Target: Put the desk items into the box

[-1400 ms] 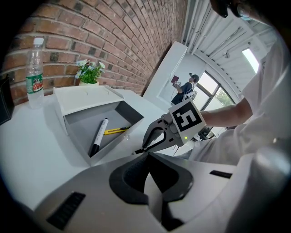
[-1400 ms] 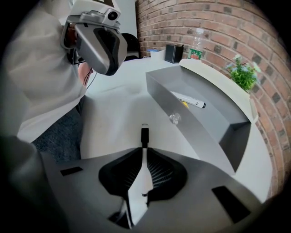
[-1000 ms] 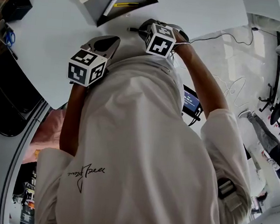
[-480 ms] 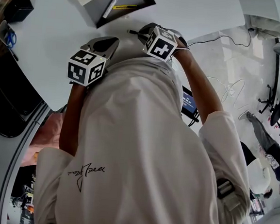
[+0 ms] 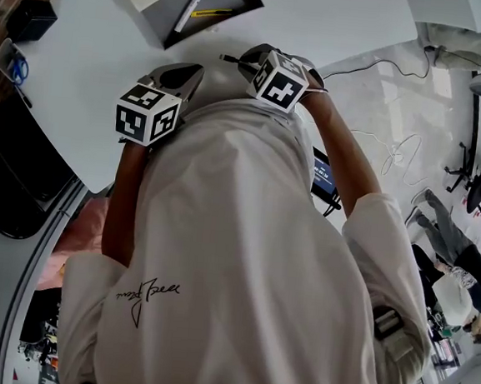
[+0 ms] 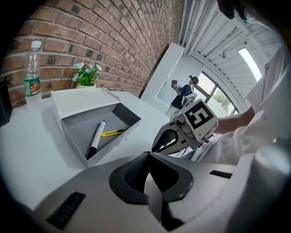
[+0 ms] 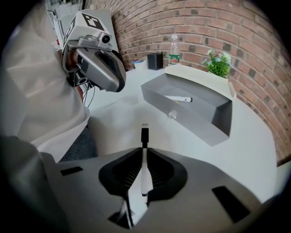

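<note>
- Your right gripper is clamped narrow on a thin pen. The white barrel sits between the pads and the black end pokes out past the tips.
- That gripper hangs above the white table, pointing steeply down. The pen is on the near side of the box, not over it.
- Your left gripper has its jaws closed together with nothing between them. You hold it above the table near its edge, close beside the right one but apart from it.
- The box is grey and open, with its white lid folded back on the side toward the brick wall.
- A marker lies flat on the floor of the box. The left gripper view shows a slim yellow item beside it, but it is too small to name.
- A water bottle and a black pot stand upright beyond the box by the wall, with a small green plant off to one side.
- Blue-handled scissors lie near the far left edge of the table in the head view, well apart from the box.
</note>
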The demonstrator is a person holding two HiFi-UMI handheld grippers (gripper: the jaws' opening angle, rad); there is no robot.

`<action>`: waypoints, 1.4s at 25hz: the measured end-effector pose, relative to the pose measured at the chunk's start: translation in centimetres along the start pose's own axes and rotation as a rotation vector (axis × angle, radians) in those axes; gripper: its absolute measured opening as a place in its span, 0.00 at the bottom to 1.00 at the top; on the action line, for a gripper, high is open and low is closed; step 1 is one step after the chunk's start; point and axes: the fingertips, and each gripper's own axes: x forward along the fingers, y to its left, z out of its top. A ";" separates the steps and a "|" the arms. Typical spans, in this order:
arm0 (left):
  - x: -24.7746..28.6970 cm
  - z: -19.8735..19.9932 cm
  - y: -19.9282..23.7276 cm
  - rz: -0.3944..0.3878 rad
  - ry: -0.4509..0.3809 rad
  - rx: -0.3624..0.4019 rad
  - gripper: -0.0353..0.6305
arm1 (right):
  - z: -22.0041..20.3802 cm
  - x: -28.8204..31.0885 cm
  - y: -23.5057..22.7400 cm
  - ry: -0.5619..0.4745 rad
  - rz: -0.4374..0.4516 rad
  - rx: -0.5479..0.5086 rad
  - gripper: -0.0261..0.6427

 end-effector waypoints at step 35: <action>0.0 -0.1 -0.1 -0.015 -0.004 -0.013 0.06 | 0.8 -3.6 -0.7 -0.105 -0.081 0.102 0.12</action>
